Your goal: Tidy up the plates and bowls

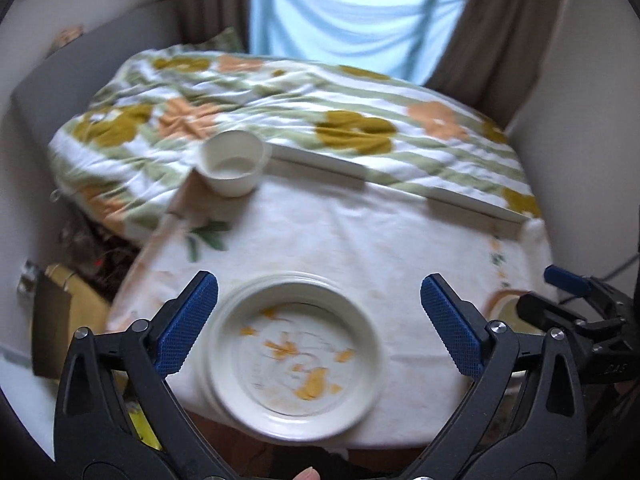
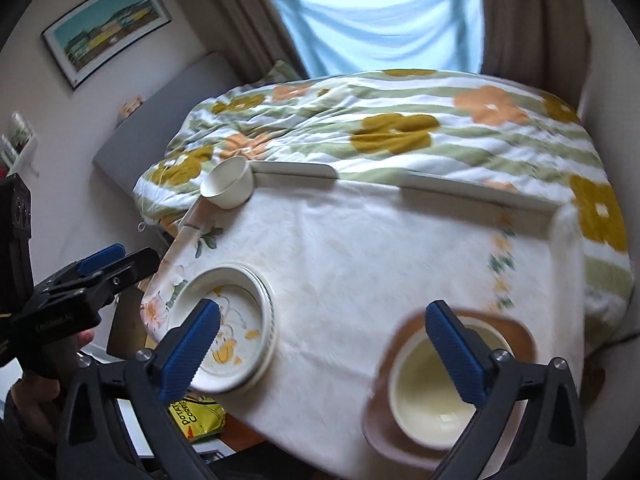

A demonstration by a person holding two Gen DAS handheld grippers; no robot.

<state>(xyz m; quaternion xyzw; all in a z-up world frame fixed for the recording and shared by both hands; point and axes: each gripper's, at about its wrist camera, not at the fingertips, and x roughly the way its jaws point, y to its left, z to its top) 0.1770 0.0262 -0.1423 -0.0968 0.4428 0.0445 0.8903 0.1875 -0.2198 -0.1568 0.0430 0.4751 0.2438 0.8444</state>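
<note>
Both grippers gaped wide, nothing held: left gripper [image 1: 319, 322] above plate stack [image 1: 294, 350] at bench [image 1: 360, 232] near edge, right gripper [image 2: 323, 350] over cream bowl [image 2: 436, 392]. Stray small bowl [image 1: 233, 162] at far-left corner likely to be collected next; a reach is needed.

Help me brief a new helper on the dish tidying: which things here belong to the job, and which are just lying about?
Job:
stacked white plates
cream bowl on a brown plate
small white bowl at the table's far corner

Lying about:
flowered duvet
yellow snack bag below the table edge
framed picture
</note>
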